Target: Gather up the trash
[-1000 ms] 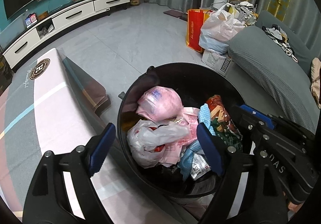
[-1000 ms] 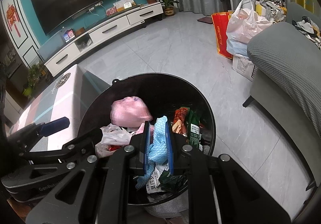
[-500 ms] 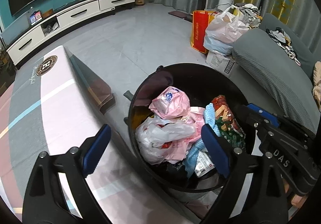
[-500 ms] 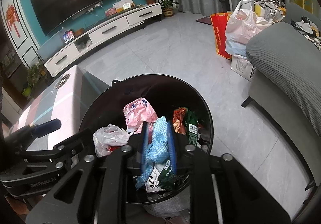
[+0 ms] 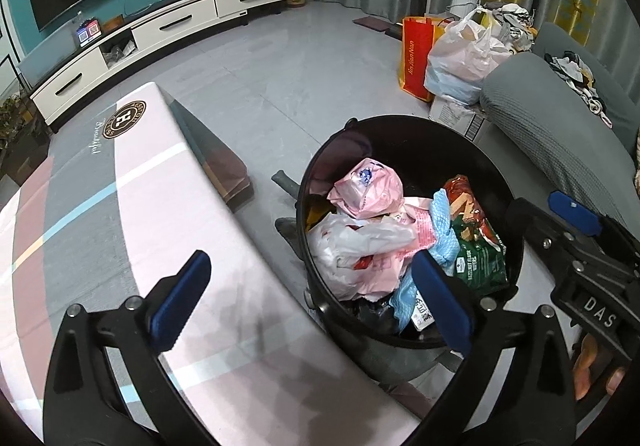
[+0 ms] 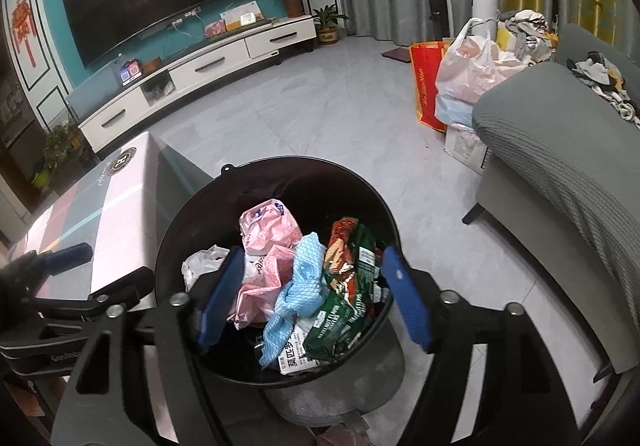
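Opening my right gripper (image 6: 316, 296) above the blue cloth (image 6: 300, 286) lying limp in the black bin (image 6: 280, 174), I judge it light and soft, best pinched at a bunched fold, while my left gripper (image 5: 310, 296) spreads empty.

Glossy black plastic bin (image 6: 224, 206), crinkled pink plastic bag (image 6: 268, 224), rough blue cloth (image 6: 306, 278), shiny green foil wrapper (image 6: 352, 286), polished floor tiles (image 6: 320, 106)

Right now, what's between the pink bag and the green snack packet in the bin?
A crumpled blue cloth lies between the pink bag and the green snack packet in the bin; the right wrist view shows it best.
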